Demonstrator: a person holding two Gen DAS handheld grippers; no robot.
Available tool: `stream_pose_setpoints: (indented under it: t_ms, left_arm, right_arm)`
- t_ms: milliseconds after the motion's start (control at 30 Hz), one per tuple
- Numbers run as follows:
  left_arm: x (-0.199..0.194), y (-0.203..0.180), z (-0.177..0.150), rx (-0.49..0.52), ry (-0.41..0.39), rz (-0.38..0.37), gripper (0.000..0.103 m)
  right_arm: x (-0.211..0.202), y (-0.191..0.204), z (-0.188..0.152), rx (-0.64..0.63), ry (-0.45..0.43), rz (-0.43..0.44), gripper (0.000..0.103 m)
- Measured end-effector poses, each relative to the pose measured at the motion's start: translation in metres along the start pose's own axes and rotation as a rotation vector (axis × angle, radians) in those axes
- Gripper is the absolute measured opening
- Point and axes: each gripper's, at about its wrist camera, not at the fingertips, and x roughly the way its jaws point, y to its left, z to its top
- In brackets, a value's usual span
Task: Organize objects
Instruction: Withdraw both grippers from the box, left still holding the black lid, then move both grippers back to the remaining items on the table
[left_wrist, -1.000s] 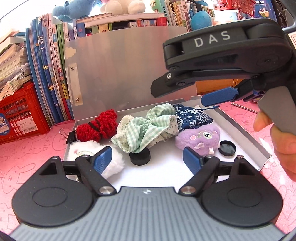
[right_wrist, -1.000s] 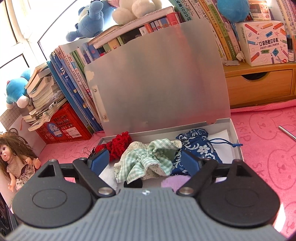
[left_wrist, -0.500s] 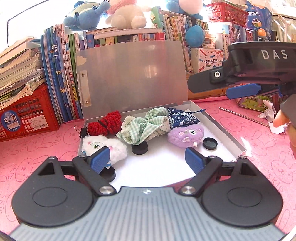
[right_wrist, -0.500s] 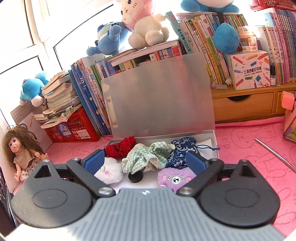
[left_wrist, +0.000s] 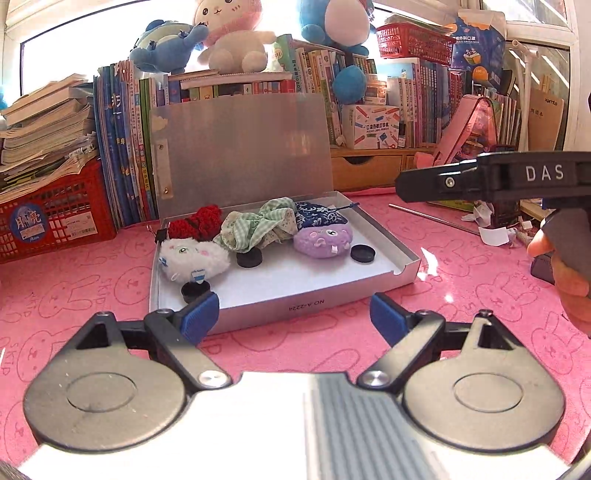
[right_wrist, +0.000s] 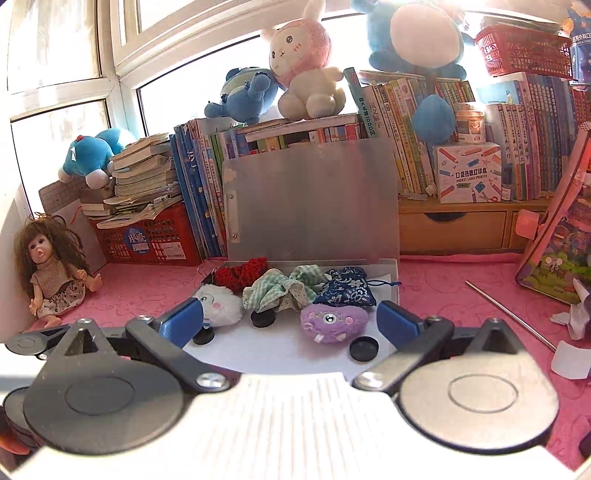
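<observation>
A flat silver box (left_wrist: 402, 258) lies open on the pink mat, its lid (left_wrist: 243, 147) standing upright at the back. Inside lie a red knitted piece (left_wrist: 197, 221), a white plush (left_wrist: 192, 256), a green checked scrunchie (left_wrist: 258, 225), a blue flowered pouch (left_wrist: 319, 216), a purple plush (left_wrist: 325, 240) and three black caps (left_wrist: 363, 253). My left gripper (left_wrist: 293, 319) is open and empty just in front of the box. My right gripper (right_wrist: 291, 319) is open and empty over the box's front part (right_wrist: 280, 350); its body shows at the right of the left wrist view (left_wrist: 498, 177).
Books (right_wrist: 199, 192), a red crate (left_wrist: 55, 218) and plush toys (right_wrist: 306, 70) line the back. A doll (right_wrist: 51, 266) sits at the left. A wooden drawer unit (right_wrist: 454, 229), a metal rod (right_wrist: 509, 314), paper scraps (right_wrist: 576, 314) and a tilted picture box (right_wrist: 557, 240) are on the right.
Both grippers have pulled back and away from the box, open and empty throughout. The whole box and the mat in front of it now show in the left wrist view.
</observation>
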Motion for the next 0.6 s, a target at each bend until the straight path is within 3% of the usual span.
stream_pose_setpoints:
  t_ms: [333, 600]
  left_arm:
    - [-0.036, -0.015, -0.035, -0.045, -0.003, -0.014, 0.092]
    - [-0.060, -0.030, -0.067, -0.028, 0.005, -0.028, 0.092]
  right_arm:
    - [-0.040, 0.003, -0.039, -0.059, -0.015, -0.042, 0.103]
    - [-0.042, -0.001, -0.072, -0.073, 0.031, -0.088, 0.103]
